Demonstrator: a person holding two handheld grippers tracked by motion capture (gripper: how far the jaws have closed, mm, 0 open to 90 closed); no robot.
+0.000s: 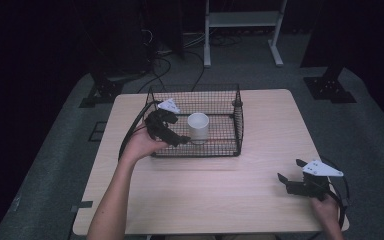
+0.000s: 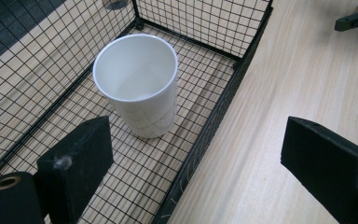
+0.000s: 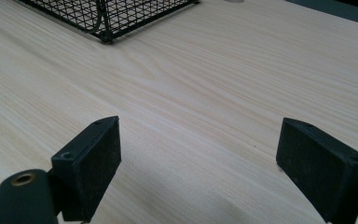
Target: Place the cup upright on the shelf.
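Observation:
A white cup (image 1: 198,127) stands upright in a black wire basket (image 1: 237,125) at the back middle of the wooden table (image 1: 220,200). My left gripper (image 1: 179,131) hangs at the basket's front left, just left of the cup, and is open. In the left gripper view the cup (image 2: 137,84) is empty and sits ahead of my left gripper (image 2: 200,168). One jaw is over the basket floor and the other over the table, with the basket's front wall (image 2: 214,116) running between them. At the table's front right my right gripper (image 1: 291,171) is open; its view shows my right gripper (image 3: 214,168) over bare wood.
The basket's corner (image 3: 105,18) lies far ahead of the right gripper. The right gripper's jaw (image 2: 354,19) shows far off in the left gripper view. Behind the table are a white shelf frame (image 1: 242,20), floor cables (image 1: 165,65) and black stand feet (image 1: 330,87).

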